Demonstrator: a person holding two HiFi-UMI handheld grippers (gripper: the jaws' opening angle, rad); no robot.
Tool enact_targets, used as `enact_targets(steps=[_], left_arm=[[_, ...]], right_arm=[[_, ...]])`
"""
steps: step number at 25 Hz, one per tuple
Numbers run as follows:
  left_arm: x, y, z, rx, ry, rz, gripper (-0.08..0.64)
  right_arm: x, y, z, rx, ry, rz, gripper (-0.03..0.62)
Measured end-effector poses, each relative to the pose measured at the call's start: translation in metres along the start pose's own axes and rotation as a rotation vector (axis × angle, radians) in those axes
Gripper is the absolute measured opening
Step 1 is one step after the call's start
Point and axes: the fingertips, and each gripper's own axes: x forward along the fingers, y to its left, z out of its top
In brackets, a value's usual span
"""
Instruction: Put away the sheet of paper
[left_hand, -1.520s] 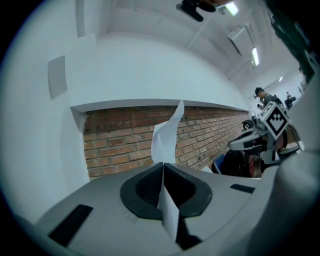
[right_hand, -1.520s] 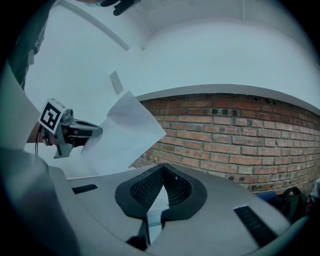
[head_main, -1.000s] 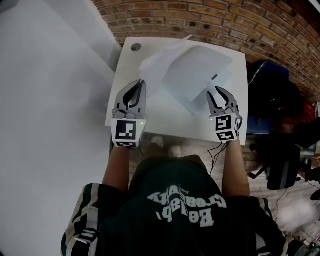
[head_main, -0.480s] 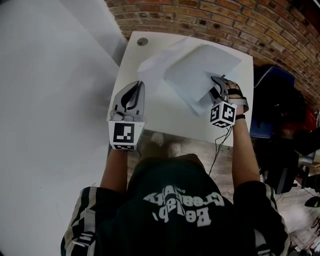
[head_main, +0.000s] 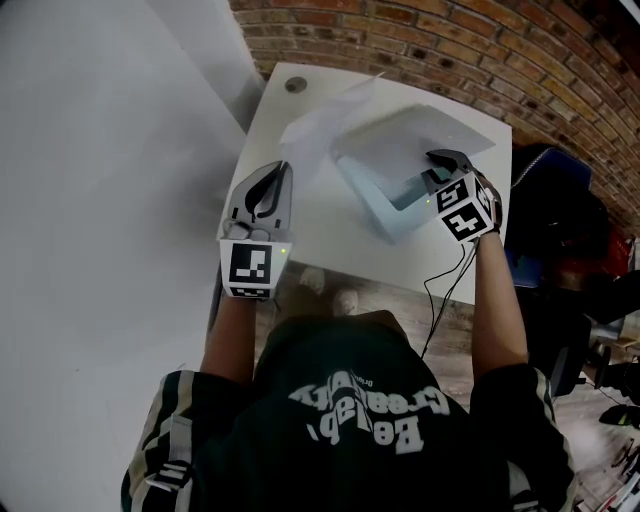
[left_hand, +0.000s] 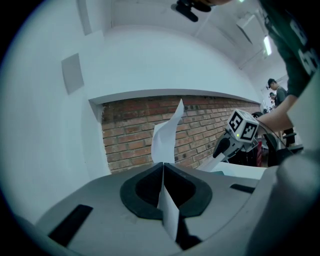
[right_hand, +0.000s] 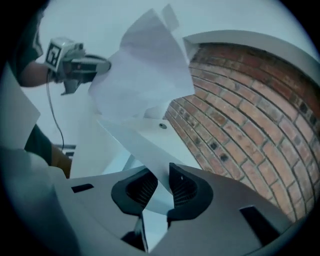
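Note:
A white sheet of paper (head_main: 322, 118) lies partly on the white table (head_main: 320, 235), its near corner raised. My left gripper (head_main: 276, 172) is shut on that corner; in the left gripper view the sheet (left_hand: 167, 134) stands up from the closed jaws of my left gripper (left_hand: 163, 172). A translucent folder (head_main: 405, 150) lies at the table's right, its top cover lifted so a teal gap shows. My right gripper (head_main: 441, 165) is at the folder's near right edge. Its jaws are closing with the cover (right_hand: 134, 142) between them, a gap still showing beside my right gripper's (right_hand: 159, 184) pads.
A round cable hole (head_main: 295, 85) sits in the table's far left corner. A brick wall (head_main: 480, 50) runs behind the table and a white wall (head_main: 100, 200) along its left. Dark bags and a chair (head_main: 570, 230) stand to the right.
My right gripper has swung in to the folder's near right edge and turned sideways; the folder's top cover now stands raised. The left gripper has kept its hold on the sheet.

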Motion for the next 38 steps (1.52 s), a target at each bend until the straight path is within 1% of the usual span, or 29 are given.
enact_targets(steps=[2,4,7,10,12,15,18,22,26,29,31,33,35,38], left_arm=[[-0.001,0.001,-0.002,-0.003,-0.001,0.002,0.003],[-0.002,0.002,-0.003,-0.005,-0.003,0.005,0.003],[-0.004,0.004,-0.003,-0.003,-0.007,0.010,0.003],[-0.007,0.007,-0.005,-0.006,-0.010,0.018,0.003],[-0.010,0.011,-0.006,-0.004,-0.012,0.023,0.003],[-0.013,0.016,-0.005,0.002,-0.026,0.029,0.003],[-0.017,0.018,-0.002,0.005,-0.053,0.023,0.003],[-0.021,0.013,0.004,0.022,-0.079,-0.028,0.003],[-0.017,0.007,0.001,0.019,-0.078,-0.085,0.003],[-0.008,0.001,-0.002,0.037,-0.083,-0.146,0.003],[-0.002,-0.004,-0.004,0.039,-0.093,-0.207,0.003],[0.005,-0.008,-0.003,0.043,-0.103,-0.273,0.003],[0.013,-0.011,-0.004,0.048,-0.105,-0.337,0.003],[0.025,-0.016,-0.002,0.064,-0.111,-0.422,0.003]], right_arm=[[-0.004,-0.007,0.006,0.156,-0.012,0.021,0.054],[-0.010,-0.018,0.010,0.277,-0.020,0.028,0.055],[-0.021,-0.033,0.015,0.373,-0.023,0.005,0.051],[-0.031,-0.048,0.019,0.410,-0.013,-0.038,0.043],[-0.037,-0.057,0.022,0.412,-0.005,-0.061,0.046],[-0.048,-0.066,0.028,0.373,0.021,-0.080,0.044],[-0.051,-0.070,0.030,0.355,0.068,-0.058,0.044],[-0.046,-0.073,0.030,0.362,0.130,0.000,0.037],[-0.030,-0.080,0.023,0.361,0.209,0.022,0.019],[-0.018,-0.079,0.015,0.348,0.264,0.021,0.009],[-0.013,-0.082,0.009,0.315,0.305,0.001,0.005],[-0.009,-0.085,0.005,0.290,0.337,0.002,-0.001],[-0.005,-0.086,0.001,0.289,0.356,0.023,-0.003],[0.000,-0.085,0.000,0.334,0.342,0.088,-0.003]])
